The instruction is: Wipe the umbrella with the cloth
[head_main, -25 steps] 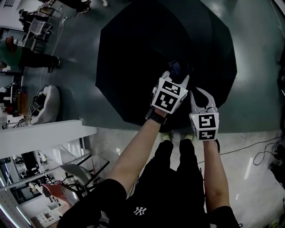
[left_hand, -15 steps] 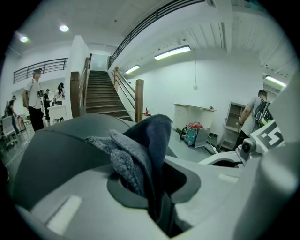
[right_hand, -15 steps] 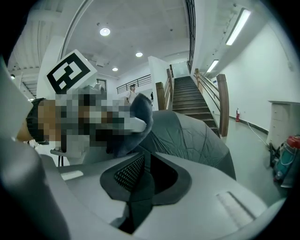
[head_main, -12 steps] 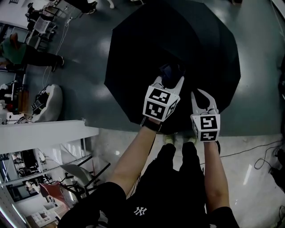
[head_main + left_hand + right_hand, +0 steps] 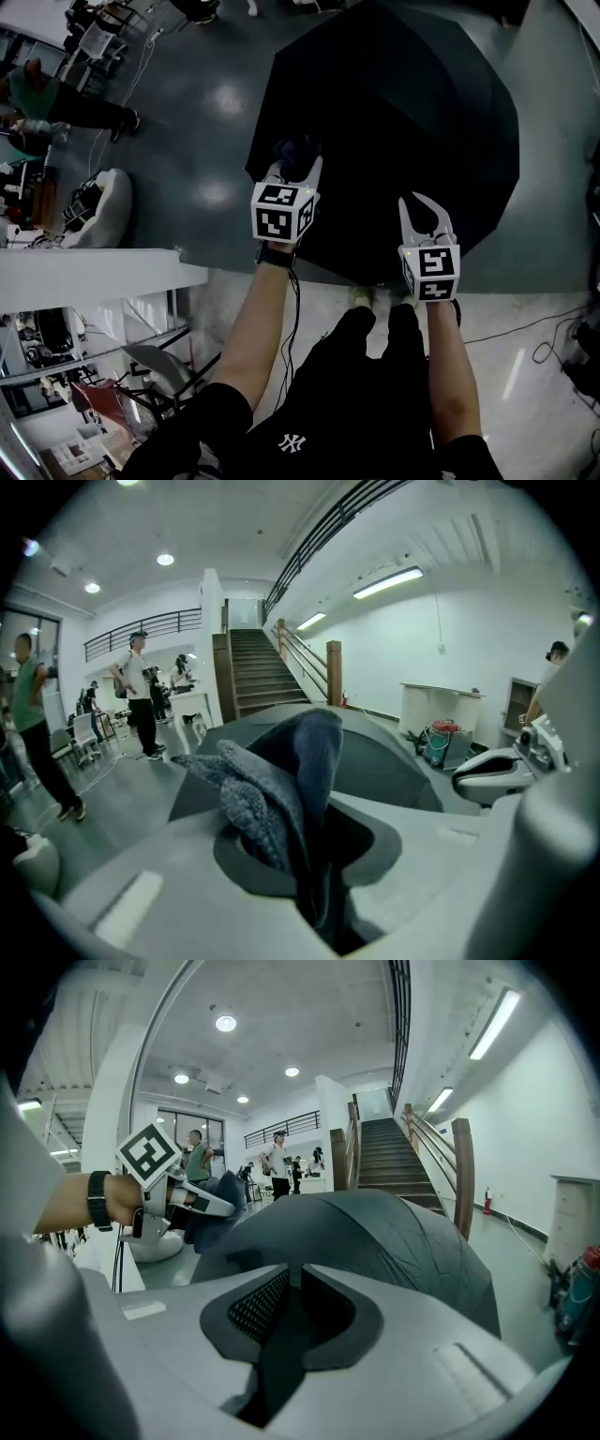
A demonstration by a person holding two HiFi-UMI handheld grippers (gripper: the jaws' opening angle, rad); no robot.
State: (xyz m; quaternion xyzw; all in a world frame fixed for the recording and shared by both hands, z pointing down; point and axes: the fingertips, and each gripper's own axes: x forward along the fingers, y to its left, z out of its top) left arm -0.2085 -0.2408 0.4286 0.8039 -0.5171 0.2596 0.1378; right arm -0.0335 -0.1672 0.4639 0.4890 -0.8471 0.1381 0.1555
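Note:
A big black umbrella (image 5: 412,112) lies opened out on the grey floor, canopy up. My left gripper (image 5: 296,167) is shut on a dark blue cloth (image 5: 298,150) and holds it on the canopy near its left edge. In the left gripper view the cloth (image 5: 277,794) bunches out between the jaws, with the umbrella (image 5: 394,761) behind it. My right gripper (image 5: 427,208) hovers over the near edge of the canopy, shut with nothing in it. The right gripper view shows the umbrella (image 5: 375,1232) ahead and the left gripper (image 5: 192,1202) with the cloth (image 5: 214,1206) at its left.
A person (image 5: 52,98) stands at the far left by desks and cables. A white rounded seat (image 5: 98,216) and a white counter (image 5: 94,277) lie left of me. A cable (image 5: 530,321) runs across the pale floor at right. A staircase (image 5: 262,672) rises behind.
The left gripper has slid the cloth leftward over the canopy, from near its middle to its left edge. The right gripper has stayed almost where it was.

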